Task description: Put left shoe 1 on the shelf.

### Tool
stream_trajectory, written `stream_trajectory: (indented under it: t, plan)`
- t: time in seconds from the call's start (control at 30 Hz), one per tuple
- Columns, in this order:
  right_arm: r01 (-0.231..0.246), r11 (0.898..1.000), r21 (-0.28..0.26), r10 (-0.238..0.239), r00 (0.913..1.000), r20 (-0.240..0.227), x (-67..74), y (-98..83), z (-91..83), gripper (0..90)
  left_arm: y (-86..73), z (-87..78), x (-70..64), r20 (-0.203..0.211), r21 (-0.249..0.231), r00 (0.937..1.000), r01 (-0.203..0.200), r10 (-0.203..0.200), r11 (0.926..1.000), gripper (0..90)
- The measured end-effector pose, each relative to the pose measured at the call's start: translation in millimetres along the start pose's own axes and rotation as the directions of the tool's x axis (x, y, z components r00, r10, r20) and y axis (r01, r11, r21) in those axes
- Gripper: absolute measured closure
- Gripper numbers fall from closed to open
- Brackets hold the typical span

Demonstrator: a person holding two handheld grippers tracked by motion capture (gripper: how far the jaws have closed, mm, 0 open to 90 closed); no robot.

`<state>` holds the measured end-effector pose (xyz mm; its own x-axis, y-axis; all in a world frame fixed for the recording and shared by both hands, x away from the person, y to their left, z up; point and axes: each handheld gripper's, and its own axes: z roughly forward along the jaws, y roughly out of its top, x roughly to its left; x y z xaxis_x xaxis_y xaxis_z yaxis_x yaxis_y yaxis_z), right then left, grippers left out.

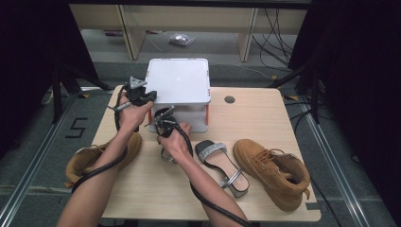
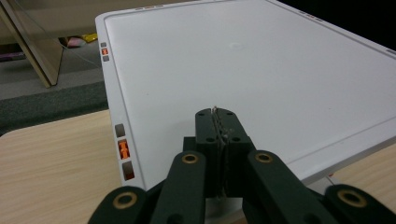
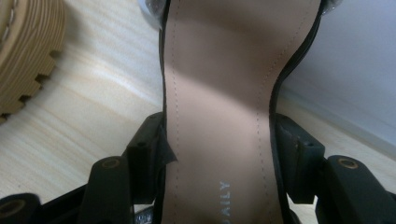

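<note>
Sandal (image 3: 217, 107), tan insole up, lies between the fingers (image 3: 147, 154) of the right gripper (image 3: 219, 158), which clamp it at the narrow waist, low over the counter (image 1: 265, 118) just near of the white box (image 1: 178, 80). The left gripper (image 2: 218, 122) hovers over the near left corner of the box lid with its fingers (image 2: 208, 126) pressed together on nothing. A second sandal (image 1: 222, 163) lies to the right on the counter, with a tan boot (image 1: 274, 172) beyond it and another boot (image 1: 101, 158) at the left edge.
</note>
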<state>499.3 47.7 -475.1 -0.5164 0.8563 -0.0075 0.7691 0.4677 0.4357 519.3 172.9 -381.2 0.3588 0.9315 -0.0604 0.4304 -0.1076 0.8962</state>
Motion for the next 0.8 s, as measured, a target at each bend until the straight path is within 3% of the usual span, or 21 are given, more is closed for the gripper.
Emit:
stream_trajectory:
  t: [0.03, 0.07, 0.1, 0.13, 0.2, 0.23, 0.37, 0.4, 0.47, 0.5, 0.53, 0.57, 0.67, 0.73, 0.8]
  plan:
    - [0.028, 1.000, 0.008, -0.028, 0.9996, -0.012, -0.6, -0.4, 1.6, 41.9, 0.0, 0.0, -0.1, 0.000, 0.000, 1.0000, 0.000, 0.000, 1.0000, 87.9]
    - [0.028, 1.000, 0.008, -0.028, 0.9996, -0.012, -0.6, -0.4, 1.6, 41.9, 0.0, 0.0, -0.2, -0.001, 0.000, 1.0000, -0.002, 0.002, 1.0000, 87.9]
    - [0.024, 0.999, -0.028, -0.024, 0.9997, 0.000, 1.2, -0.8, -0.4, 40.1, -0.3, 0.0, -0.2, 0.000, -0.002, 1.0000, -0.003, 0.003, 1.0000, 87.9]
    - [-0.015, 1.000, -0.017, 0.015, 0.9998, -0.017, 3.0, 0.7, -3.0, 39.0, -0.3, 0.0, -0.2, 0.000, -0.002, 1.0000, -0.003, 0.003, 1.0000, 87.9]
    - [0.009, 0.999, -0.041, -0.009, 0.9999, -0.011, 1.1, 0.0, -3.1, 37.8, -0.5, 0.0, 0.0, 0.001, -0.003, 1.0000, -0.002, 0.002, 1.0000, 87.9]
    - [0.004, 0.997, -0.076, -0.005, 0.9998, -0.018, 2.0, 0.9, -10.1, 36.4, -0.6, 0.0, 0.1, 0.002, -0.003, 1.0000, -0.003, 0.003, 1.0000, 87.9]
    - [0.049, 0.991, -0.124, -0.052, 0.9985, -0.019, 2.1, 1.4, -34.8, 35.6, -0.3, -0.1, 0.2, 0.001, -0.001, 1.0000, -0.007, 0.007, 1.0000, 88.0]
    - [0.049, 0.991, -0.124, -0.052, 0.9985, -0.019, 2.1, 1.4, -34.8, 35.6, -0.3, -0.1, 0.2, 0.001, -0.001, 1.0000, -0.007, 0.007, 1.0000, 88.0]
    - [0.028, 0.986, -0.163, -0.036, 0.9982, -0.048, 0.9, -2.3, -51.2, 36.5, -0.4, -0.2, 0.6, 0.003, -0.002, 1.0000, -0.005, 0.005, 1.0000, 87.9]
    - [0.032, 0.984, -0.176, -0.045, 0.9963, -0.074, -4.3, -9.7, -67.4, 41.4, -0.3, -0.1, 0.6, 0.003, -0.003, 1.0000, -0.001, 0.001, 1.0000, 88.0]
    - [0.032, 0.984, -0.176, -0.045, 0.9963, -0.074, -4.3, -9.7, -67.4, 41.4, -0.3, -0.1, 0.6, 0.003, -0.003, 1.0000, -0.001, 0.001, 1.0000, 88.0]
    - [0.053, 0.984, -0.173, -0.068, 0.9940, -0.086, -11.9, -18.9, -81.0, 50.9, -0.2, -0.2, 0.4, 0.001, 0.000, 1.0000, -0.001, 0.001, 1.0000, 88.0]
    - [0.067, 0.984, -0.164, -0.086, 0.9898, -0.114, -20.1, -28.4, -89.4, 58.7, -0.6, -0.1, -0.9, -0.007, -0.002, 0.9999, -0.009, 0.009, 1.0000, 88.1]
    - [0.065, 0.988, -0.138, -0.087, 0.9826, -0.164, -29.9, -45.0, -96.7, 72.6, -0.9, -0.4, -1.5, -0.011, -0.004, 0.9999, -0.010, 0.010, 0.9999, 88.2]
    - [0.072, 0.988, -0.138, -0.094, 0.9826, -0.161, -31.5, -48.5, -97.1, 76.3, -0.7, -0.3, -1.2, -0.010, -0.002, 0.9999, -0.007, 0.007, 1.0000, 88.2]
